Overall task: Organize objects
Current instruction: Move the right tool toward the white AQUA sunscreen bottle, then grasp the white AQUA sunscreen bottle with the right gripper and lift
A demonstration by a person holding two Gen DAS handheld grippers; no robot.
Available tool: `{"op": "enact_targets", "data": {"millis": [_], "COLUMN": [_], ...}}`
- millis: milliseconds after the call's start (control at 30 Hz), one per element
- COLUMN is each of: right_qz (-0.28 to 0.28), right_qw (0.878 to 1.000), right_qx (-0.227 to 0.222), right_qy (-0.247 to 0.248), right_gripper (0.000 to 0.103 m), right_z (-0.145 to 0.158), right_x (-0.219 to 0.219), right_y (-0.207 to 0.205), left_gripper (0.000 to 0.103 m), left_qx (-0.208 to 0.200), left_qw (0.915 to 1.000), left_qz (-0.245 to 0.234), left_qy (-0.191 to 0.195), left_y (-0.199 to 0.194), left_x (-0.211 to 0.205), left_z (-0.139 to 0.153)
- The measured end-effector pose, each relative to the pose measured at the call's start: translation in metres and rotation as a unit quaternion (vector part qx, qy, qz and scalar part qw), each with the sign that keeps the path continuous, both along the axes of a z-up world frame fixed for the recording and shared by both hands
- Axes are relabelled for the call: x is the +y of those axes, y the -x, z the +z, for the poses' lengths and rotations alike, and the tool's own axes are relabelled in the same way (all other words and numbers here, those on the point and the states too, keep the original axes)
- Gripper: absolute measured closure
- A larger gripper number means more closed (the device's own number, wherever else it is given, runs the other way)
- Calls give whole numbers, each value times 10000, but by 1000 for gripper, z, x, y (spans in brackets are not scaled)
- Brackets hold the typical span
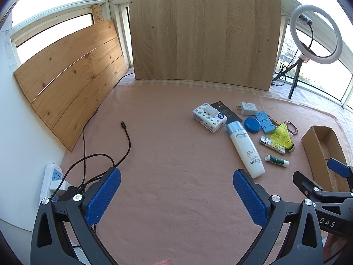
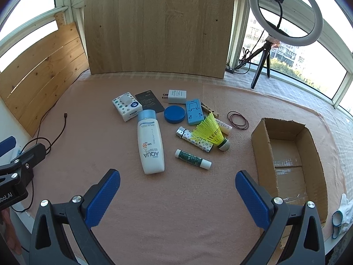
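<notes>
Small objects lie scattered on the pink cloth: a white AQUA sunscreen bottle (image 2: 150, 146), a tissue pack (image 2: 127, 106), a white charger (image 2: 177, 96), a blue round lid (image 2: 174, 114), a blue phone stand (image 2: 194, 112), a yellow shuttlecock (image 2: 211, 131), a patterned lighter (image 2: 194, 139), a green lip balm (image 2: 193, 159) and rubber bands (image 2: 237, 120). An open cardboard box (image 2: 286, 154) lies to their right. My right gripper (image 2: 177, 196) is open and empty, in front of the objects. My left gripper (image 1: 176, 196) is open and empty, left of the bottle (image 1: 246, 149).
A black cable (image 1: 125, 137) runs from a white power strip (image 1: 51, 177) at the left. Wooden boards (image 1: 203, 31) lean at the back. A ring light on a tripod (image 2: 284, 13) stands at the back right. A white glove (image 2: 343, 214) lies by the box.
</notes>
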State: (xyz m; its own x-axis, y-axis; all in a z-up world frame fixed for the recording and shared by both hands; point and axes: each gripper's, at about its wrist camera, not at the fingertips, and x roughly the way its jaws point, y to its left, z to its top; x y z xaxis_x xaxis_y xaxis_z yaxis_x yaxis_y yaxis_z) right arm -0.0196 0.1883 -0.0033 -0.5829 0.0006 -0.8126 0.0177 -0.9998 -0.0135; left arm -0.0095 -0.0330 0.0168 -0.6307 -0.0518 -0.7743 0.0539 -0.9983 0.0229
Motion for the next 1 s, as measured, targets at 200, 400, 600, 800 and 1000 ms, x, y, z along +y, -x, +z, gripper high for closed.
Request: {"op": "enact_targets", "data": {"millis": [200,400,600,800,1000], "right_qz": [250,492,801,997,1215], "right_qw": [9990,9968,9943,9932,9912], "right_qx": [-380,-619,-702,-598,-532], "right_qy": [52,77,65,-14,-9], "right_gripper": [0,0,7,28,60], "right_z": [-39,-82,-108,-116,-110], "right_x": [-7,-18,-31,-38,-47], "right_y": [17,48,72,84,86], "left_gripper": [0,0,0,0,0], "left_qx": [-211,-437,-597,-666,-739], "left_qw": [9991,9989,9982,9968,9963], "left_qz": [-102,-97,-83,-176,-58], "left_qy": [-344,-170,-63,-411,-442], "left_y": [8,15,15,16,14], "left_x": [-10,-9,-11,-24,-36], "left_z": [-26,-52,-73,-83,-85]}}
